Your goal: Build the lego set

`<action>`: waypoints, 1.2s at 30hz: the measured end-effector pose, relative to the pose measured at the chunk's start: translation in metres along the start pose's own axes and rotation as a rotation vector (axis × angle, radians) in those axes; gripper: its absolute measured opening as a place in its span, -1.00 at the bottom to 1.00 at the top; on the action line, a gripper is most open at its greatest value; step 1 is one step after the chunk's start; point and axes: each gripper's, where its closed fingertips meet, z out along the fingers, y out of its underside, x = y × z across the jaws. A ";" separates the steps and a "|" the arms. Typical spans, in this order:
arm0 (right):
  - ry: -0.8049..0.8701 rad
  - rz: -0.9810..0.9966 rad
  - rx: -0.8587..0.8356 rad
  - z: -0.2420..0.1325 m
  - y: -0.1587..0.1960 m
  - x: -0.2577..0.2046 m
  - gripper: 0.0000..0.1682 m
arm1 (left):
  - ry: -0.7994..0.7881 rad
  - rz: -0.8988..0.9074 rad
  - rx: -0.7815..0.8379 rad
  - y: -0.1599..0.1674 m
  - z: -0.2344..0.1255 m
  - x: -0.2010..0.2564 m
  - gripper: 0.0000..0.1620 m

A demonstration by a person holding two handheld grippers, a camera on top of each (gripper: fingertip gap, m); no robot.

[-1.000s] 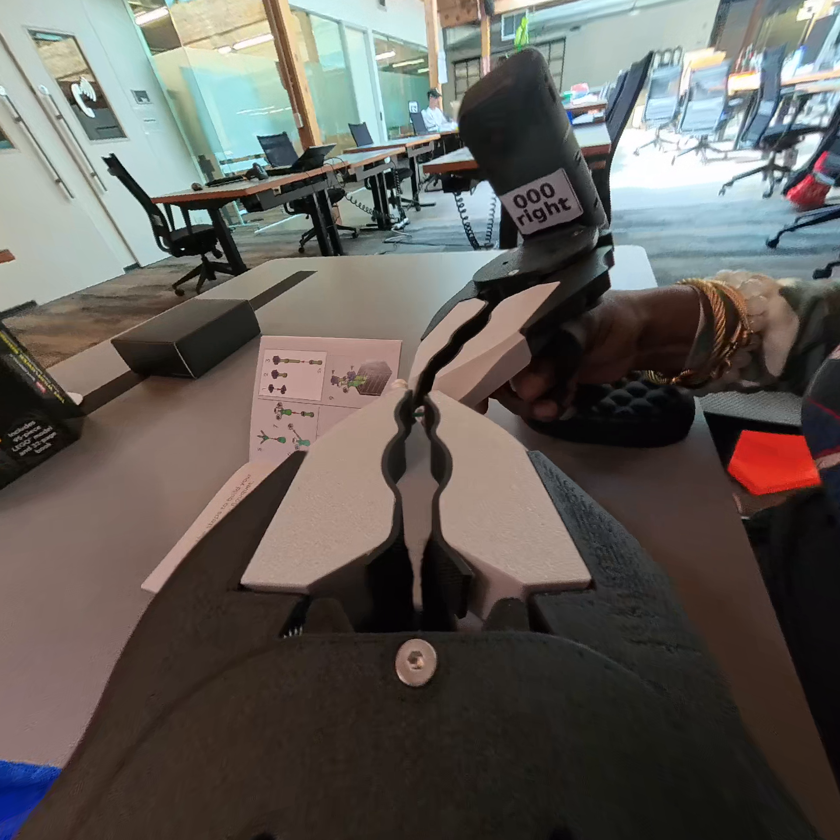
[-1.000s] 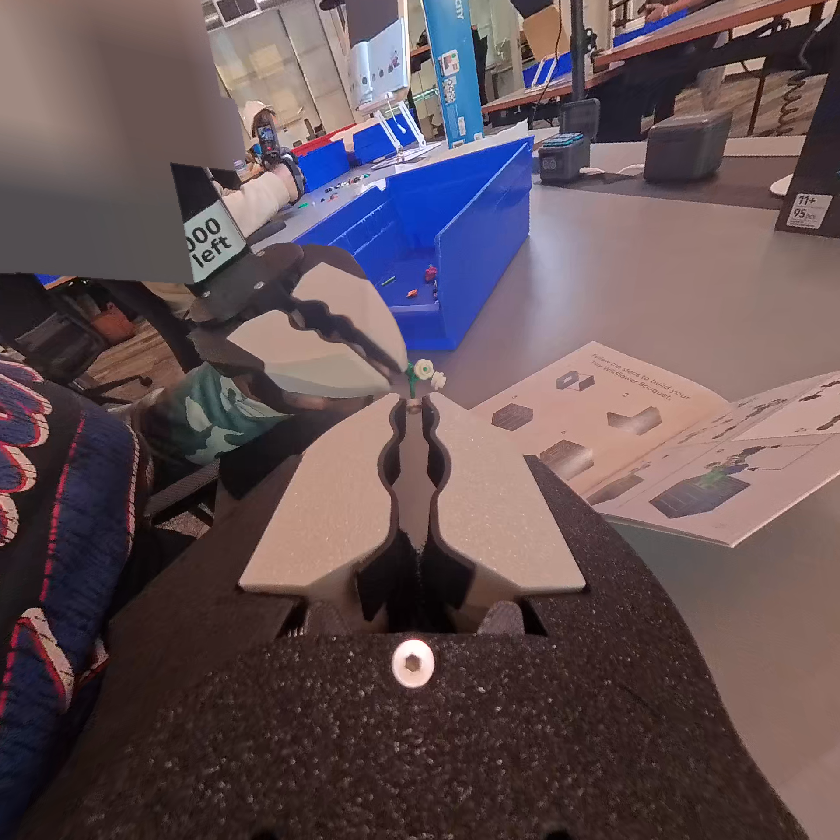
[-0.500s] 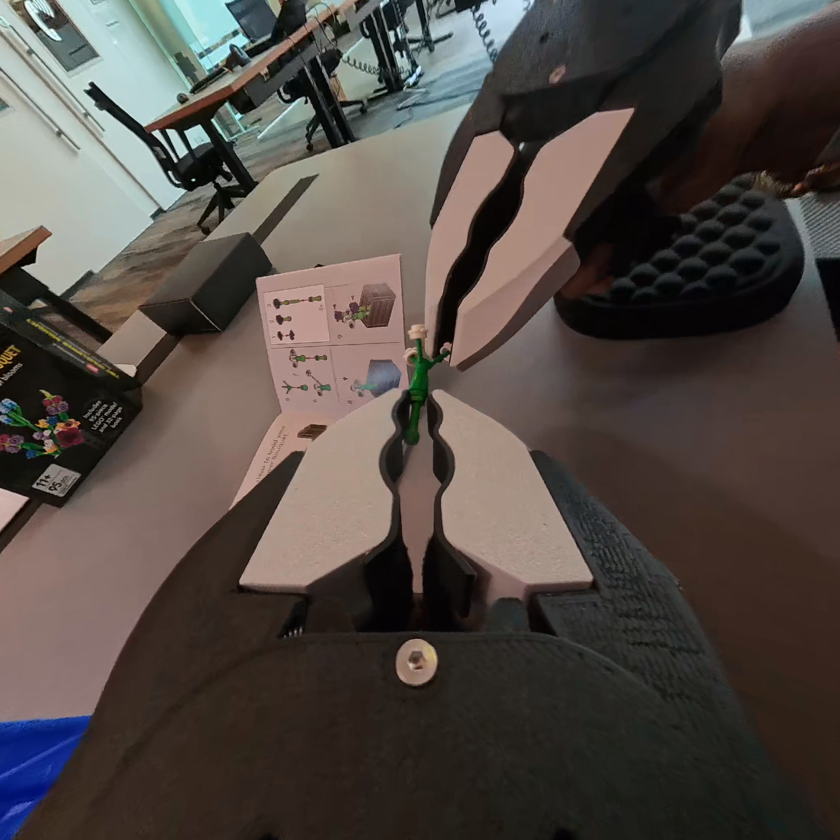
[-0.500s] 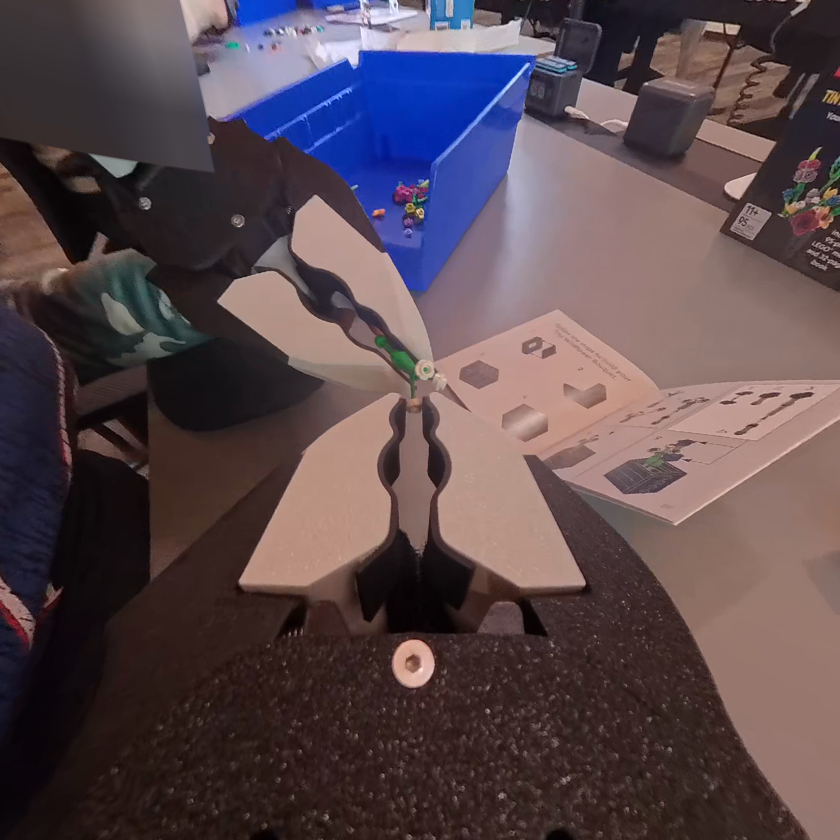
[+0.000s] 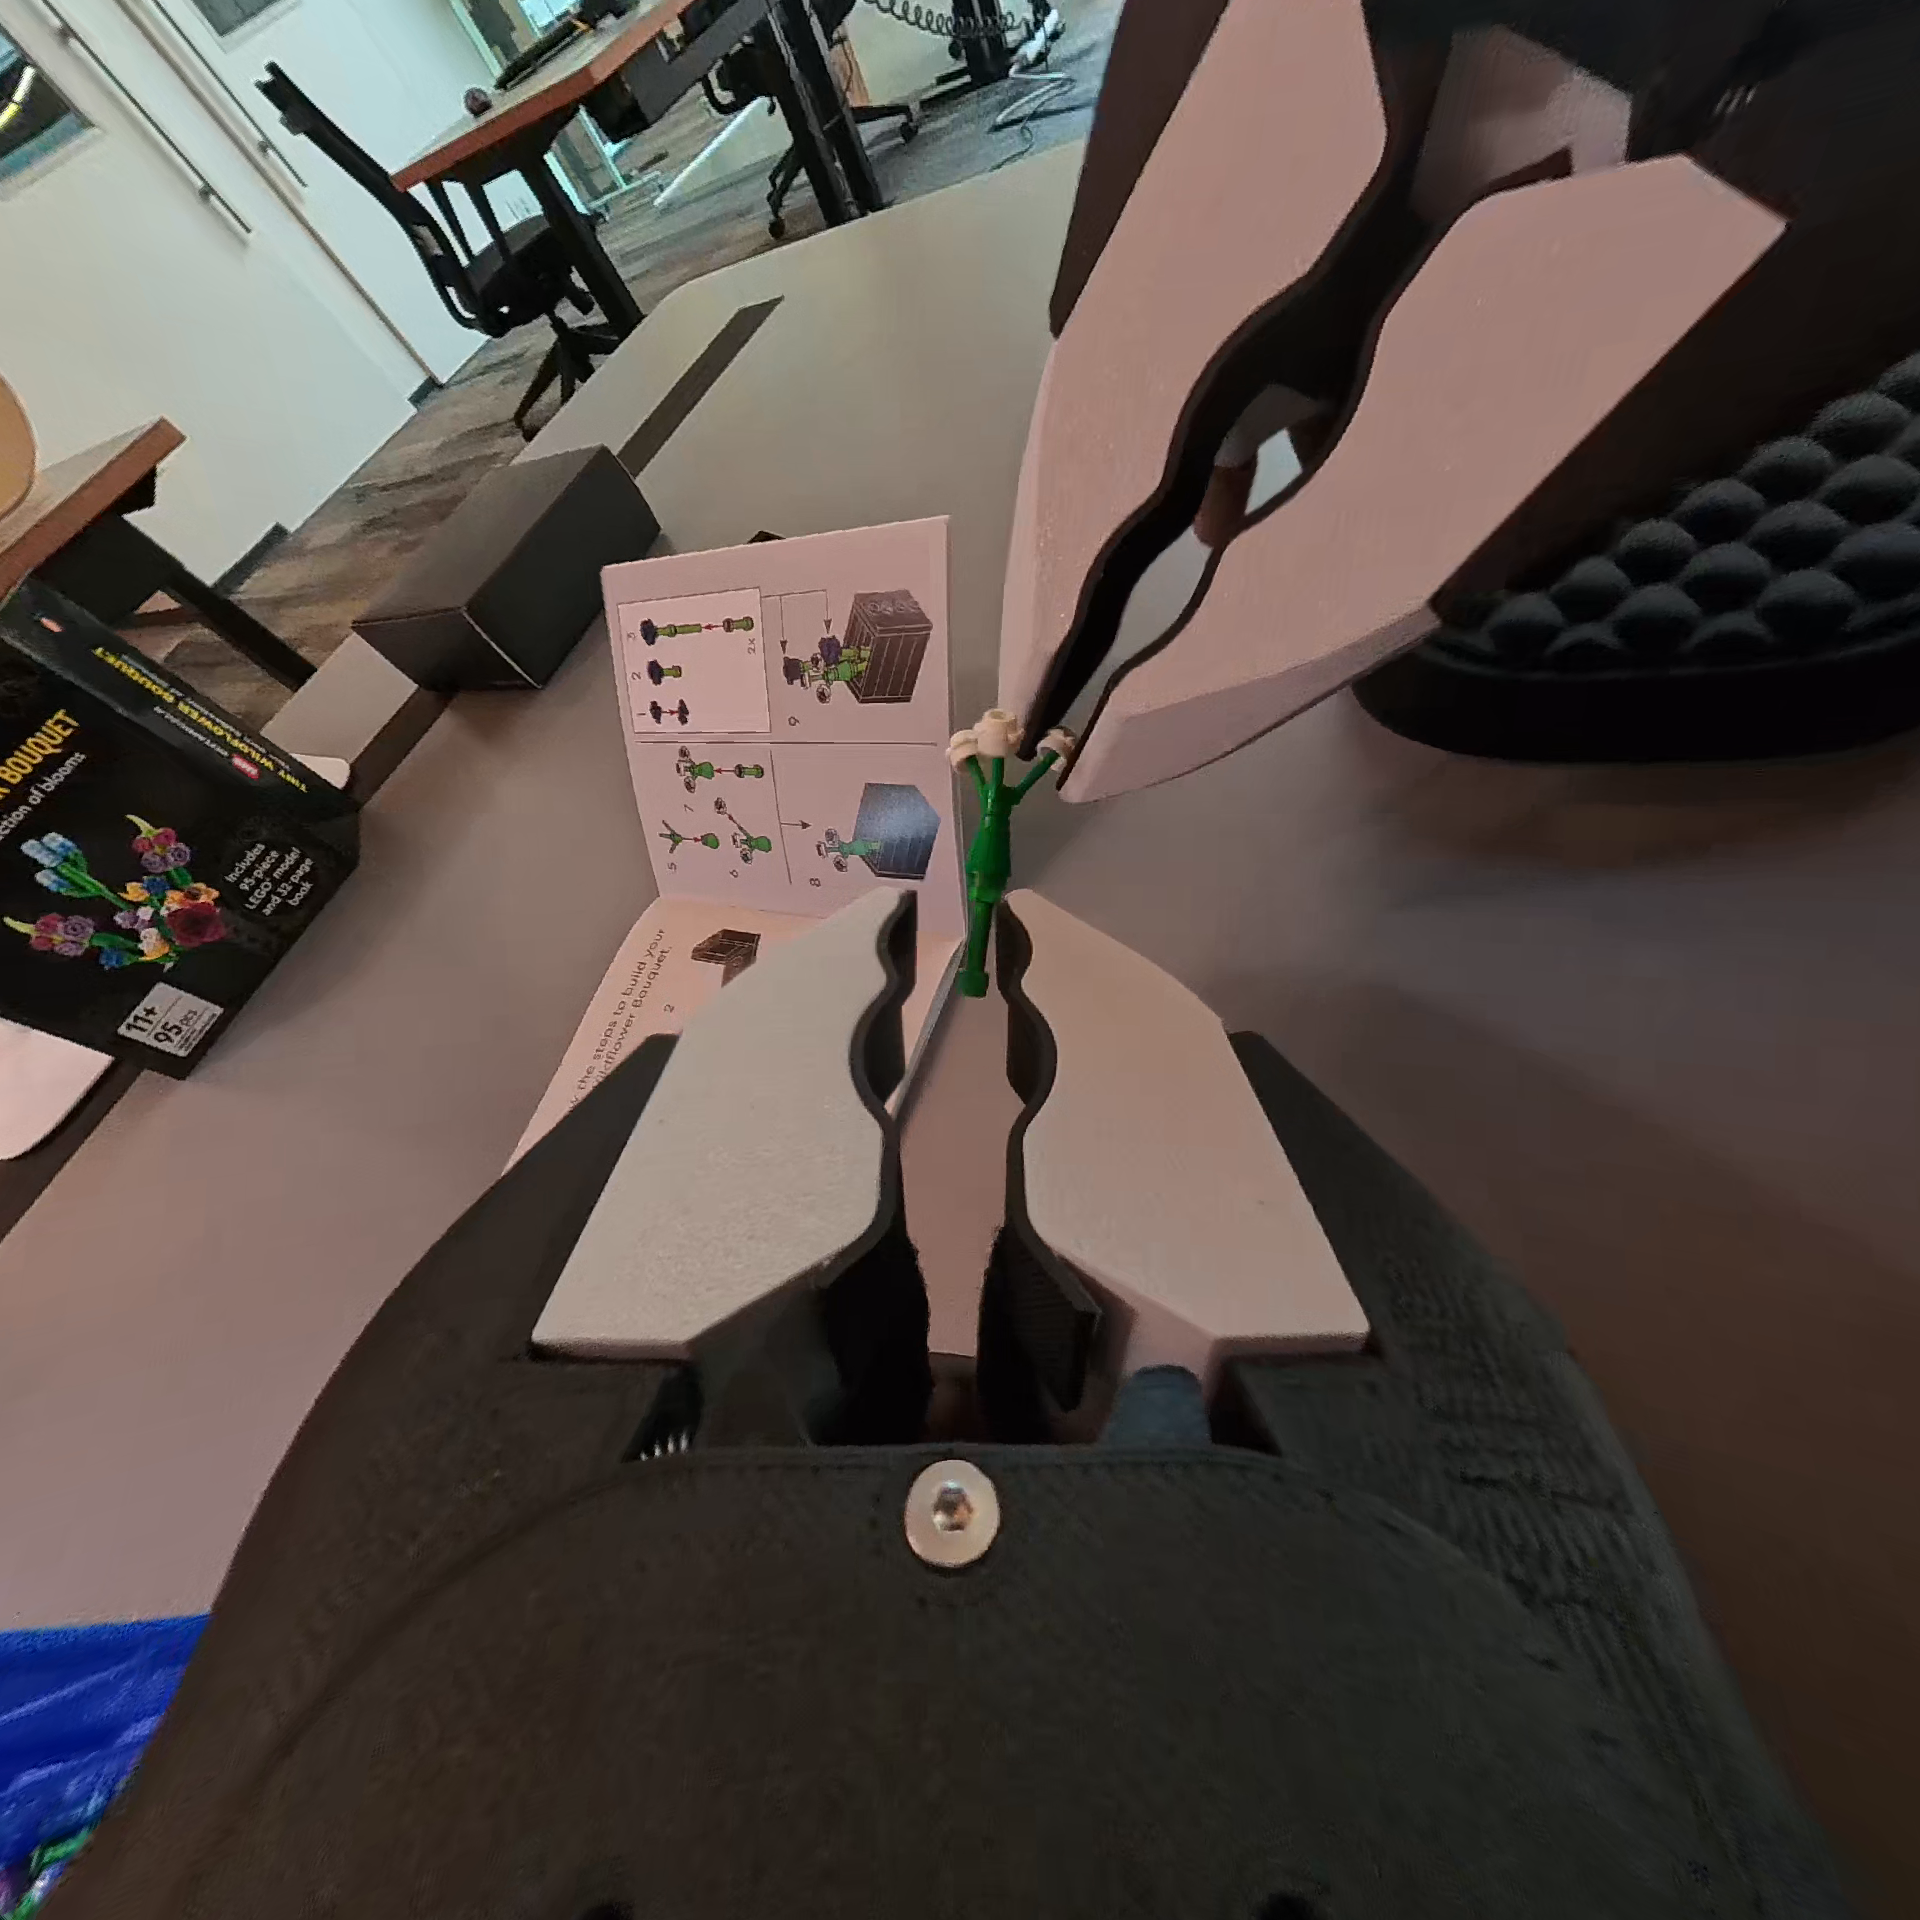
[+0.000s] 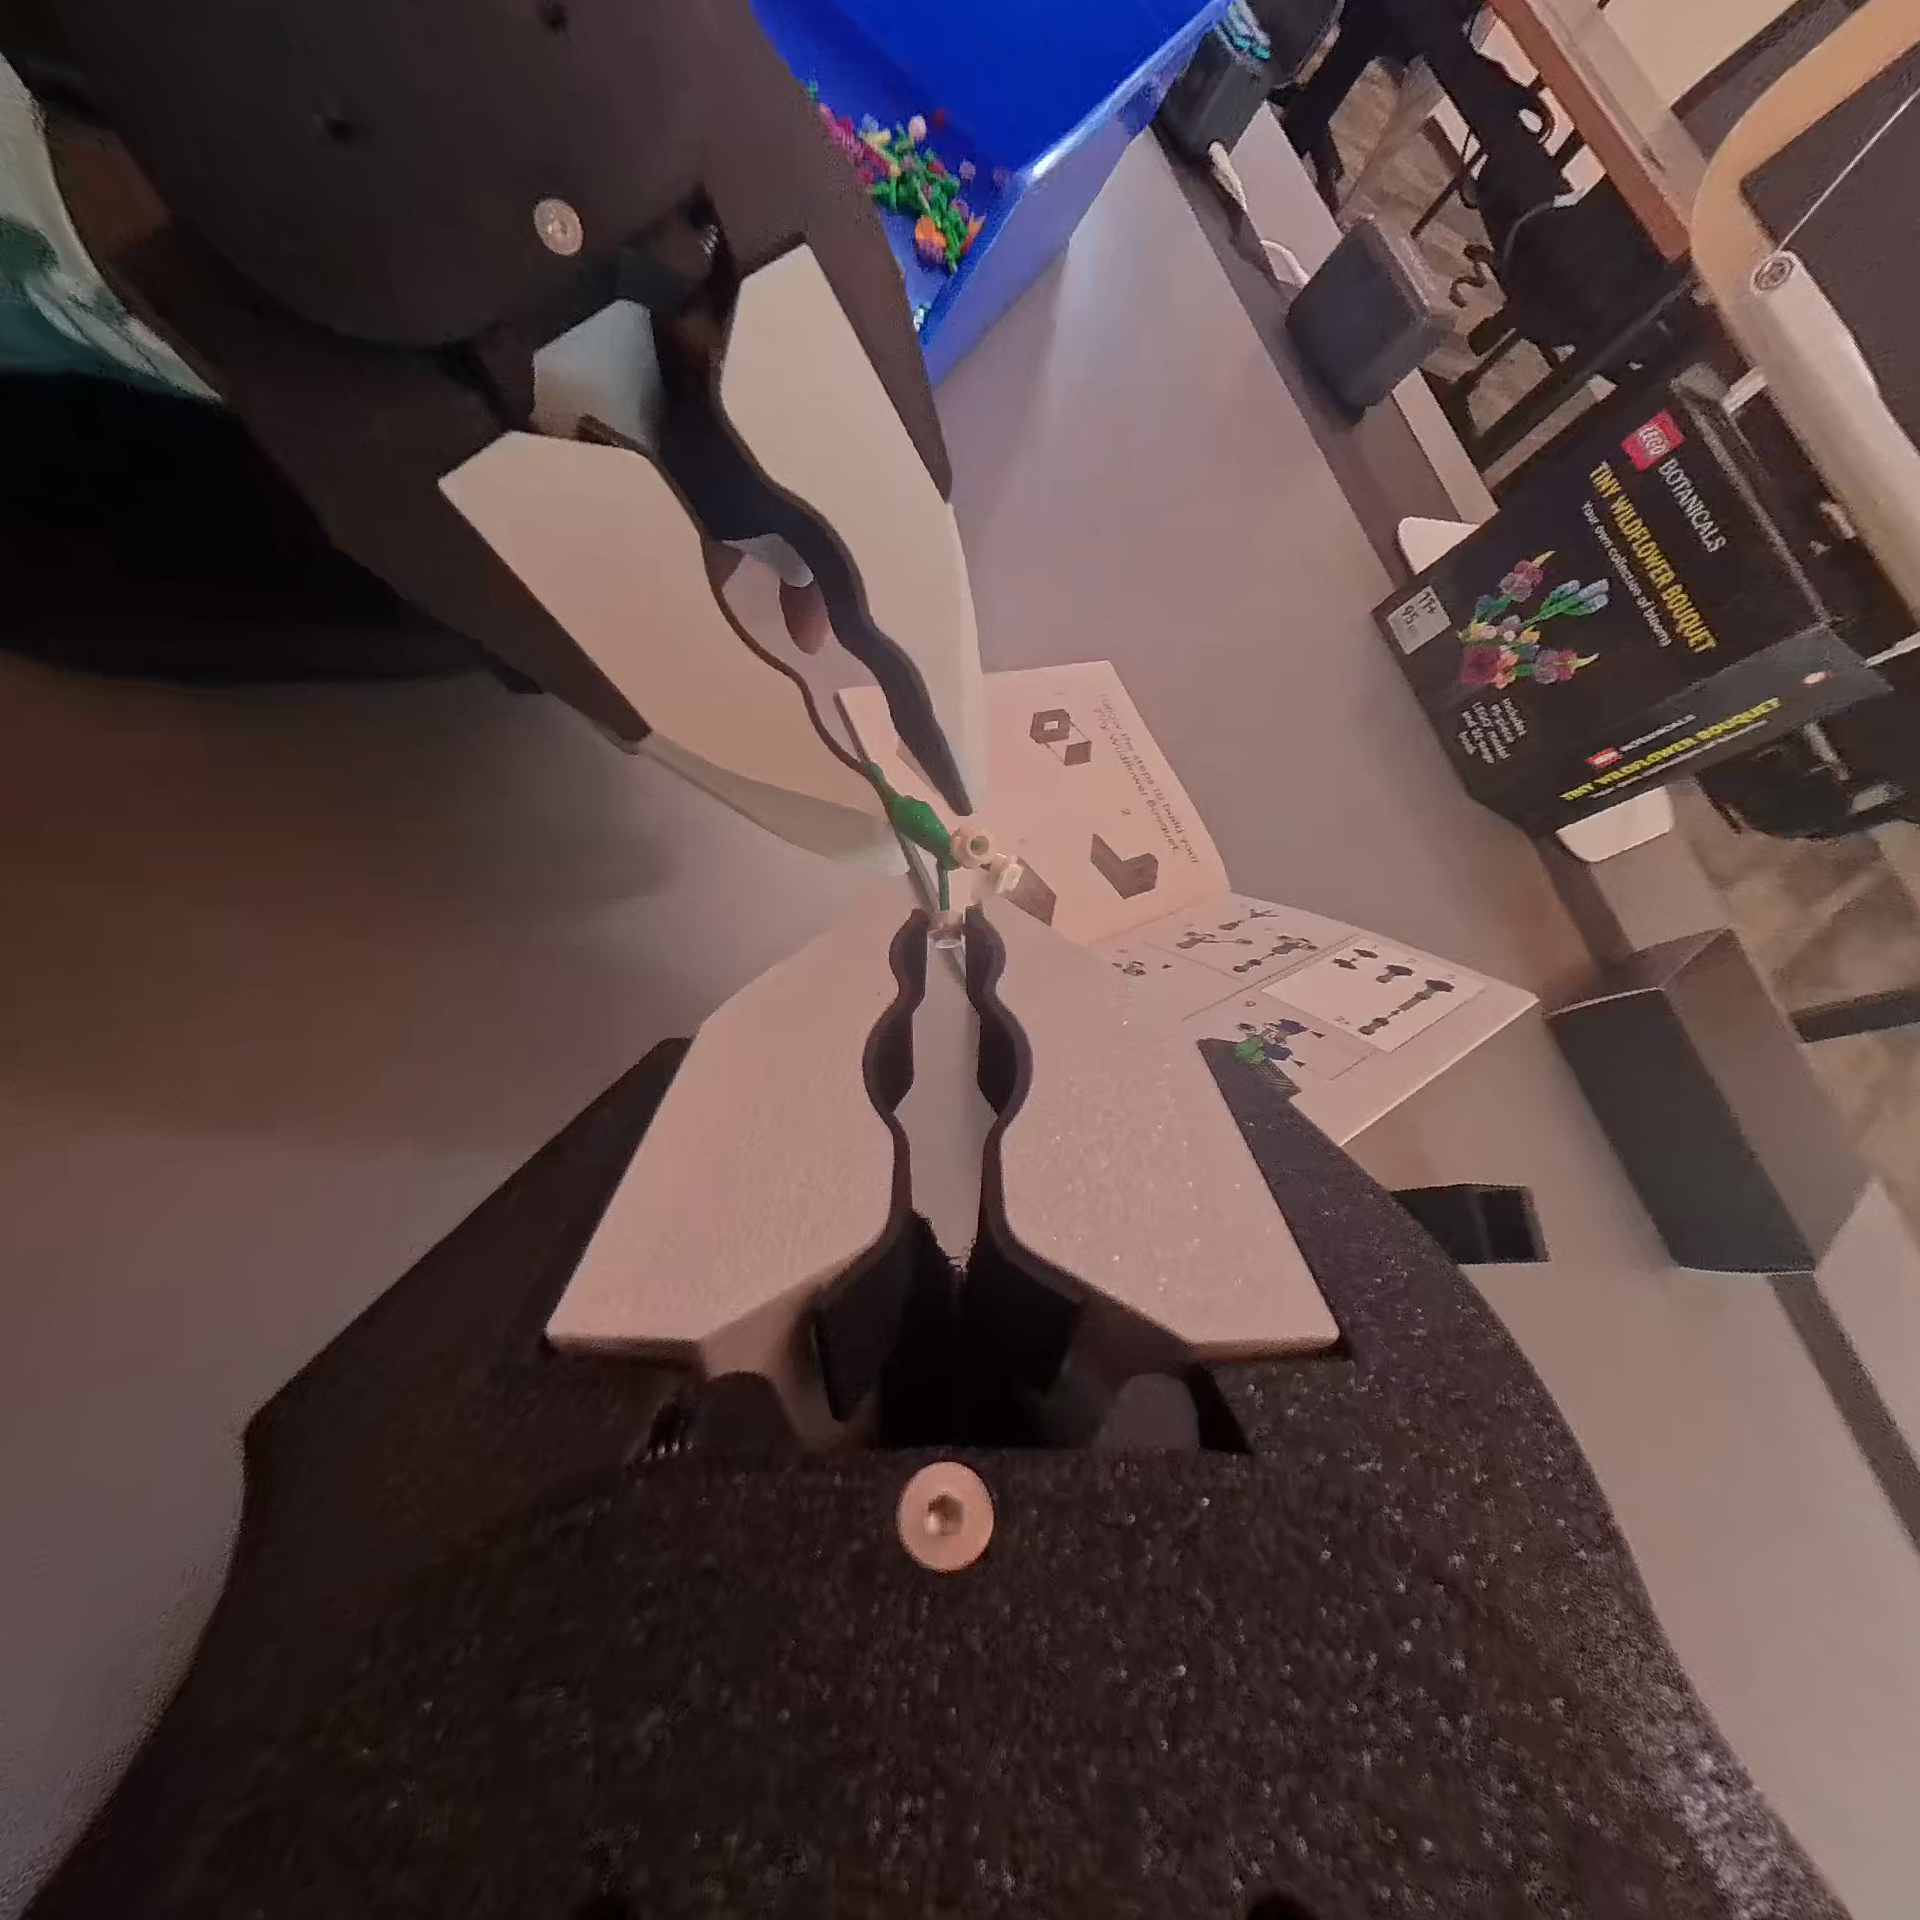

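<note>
Left hand-held gripper (image 5: 951,935): closed on green flower stem (image 5: 985,831), held upright at its tips | Right hand-held gripper (image 6: 945,925): pinching a small pale piece (image 6: 945,932), tips touching stem's white blossoms | Instruction booklet (image 5: 790,717): open on tabletop (image 5: 1455,987) just beyond.

An open-plan office: rows of wood-topped desks (image 5: 540,125), black swivel chairs (image 5: 457,249), glass partitions, and this grey surface (image 5: 1455,987).

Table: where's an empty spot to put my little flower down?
Bare table lies right of the booklet, in front of the bumpy black pad. Another bare strip runs between booklet and black flower box. Crowded: the middle, where left gripper and right gripper meet on the flower stem.
</note>
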 end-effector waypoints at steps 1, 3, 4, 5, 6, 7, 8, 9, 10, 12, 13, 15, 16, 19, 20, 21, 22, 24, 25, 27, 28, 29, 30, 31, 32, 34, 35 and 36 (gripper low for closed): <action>0.005 -0.017 -0.013 0.000 0.001 0.000 -0.92 | 0.006 0.011 -0.009 0.001 0.001 0.002 -0.85; -0.001 -0.018 -0.008 0.000 0.001 -0.001 -0.92 | 0.012 0.032 -0.025 0.003 0.003 0.004 -0.86; -0.010 -0.009 0.004 0.000 0.000 -0.002 -0.92 | 0.011 0.041 -0.025 0.003 0.004 0.005 -0.88; -0.015 0.000 0.018 0.000 -0.002 -0.002 -0.91 | 0.012 0.046 -0.019 0.002 0.004 0.006 -0.93; -0.010 0.002 0.022 -0.001 -0.002 -0.001 -0.91 | 0.013 0.047 -0.014 0.001 0.004 0.007 -0.94; -0.009 0.000 0.020 -0.001 -0.002 -0.001 -0.91 | 0.015 0.046 -0.011 0.001 0.004 0.007 -0.94; -0.006 0.003 0.023 -0.001 -0.002 0.000 -0.91 | 0.019 0.037 -0.003 0.000 0.004 0.007 -0.94; 0.002 0.019 0.040 -0.001 -0.005 0.001 -0.91 | 0.019 0.022 0.014 -0.002 0.003 0.006 -0.94; 0.006 0.050 0.077 -0.003 -0.009 0.003 -0.91 | 0.017 0.004 0.039 -0.005 0.002 0.004 -0.94; -0.020 0.156 0.169 -0.007 -0.019 0.005 -0.85 | 0.014 -0.045 0.109 -0.012 -0.002 0.000 -0.94; -0.049 0.221 0.202 -0.009 -0.022 0.006 -0.81 | 0.009 -0.074 0.151 -0.017 -0.005 -0.003 -0.94; -0.109 0.342 0.260 -0.013 -0.026 0.006 -0.75 | 0.028 -0.132 0.229 -0.025 -0.011 -0.006 -0.94; -0.130 0.389 0.299 -0.015 -0.029 0.007 -0.76 | 0.042 -0.161 0.254 -0.027 -0.013 -0.007 -0.94; -0.171 0.498 0.399 -0.022 -0.039 0.012 -0.83 | 0.054 -0.210 0.279 -0.028 -0.016 -0.011 -0.94; -0.183 0.519 0.410 -0.022 -0.040 0.012 -0.83 | 0.059 -0.212 0.279 -0.028 -0.016 -0.011 -0.94; -0.189 0.530 0.412 -0.022 -0.040 0.012 -0.83 | 0.062 -0.208 0.275 -0.028 -0.015 -0.010 -0.94; -0.194 0.533 0.410 -0.021 -0.040 0.012 -0.83 | 0.062 -0.198 0.271 -0.028 -0.015 -0.009 -0.94; -0.196 0.535 0.410 -0.019 -0.041 0.011 -0.85 | 0.066 -0.171 0.260 -0.027 -0.013 -0.006 -0.94; -0.195 0.533 0.406 -0.017 -0.041 0.011 -0.89 | 0.067 -0.158 0.254 -0.027 -0.012 -0.004 -0.94; -0.196 0.522 0.408 -0.017 -0.041 0.011 -0.92 | 0.062 -0.140 0.248 -0.026 -0.012 -0.003 -0.94; -0.197 0.516 0.409 -0.017 -0.041 0.011 -0.94 | 0.059 -0.134 0.248 -0.026 -0.012 -0.003 -0.94; -0.201 0.508 0.417 -0.018 -0.041 0.010 -1.00 | 0.059 -0.129 0.248 -0.026 -0.012 -0.002 -0.94; -0.199 0.499 0.425 -0.019 -0.042 0.010 -1.00 | 0.057 -0.124 0.247 -0.026 -0.011 -0.002 -0.94; -0.199 0.485 0.428 -0.020 -0.042 0.009 -1.00 | 0.053 -0.118 0.247 -0.027 -0.011 -0.002 -0.90; -0.197 0.469 0.422 -0.020 -0.042 0.008 -1.00 | 0.051 -0.111 0.249 -0.027 -0.011 -0.002 -0.82; -0.187 0.448 0.390 -0.016 -0.037 0.006 -1.00 | 0.063 -0.096 0.251 -0.028 -0.011 0.001 -0.94; -0.182 0.447 0.385 -0.015 -0.036 0.005 -0.99 | 0.078 -0.088 0.247 -0.028 -0.011 0.003 -0.94; -0.176 0.452 0.386 -0.015 -0.035 0.006 -0.97 | 0.081 -0.087 0.242 -0.027 -0.010 0.004 -0.94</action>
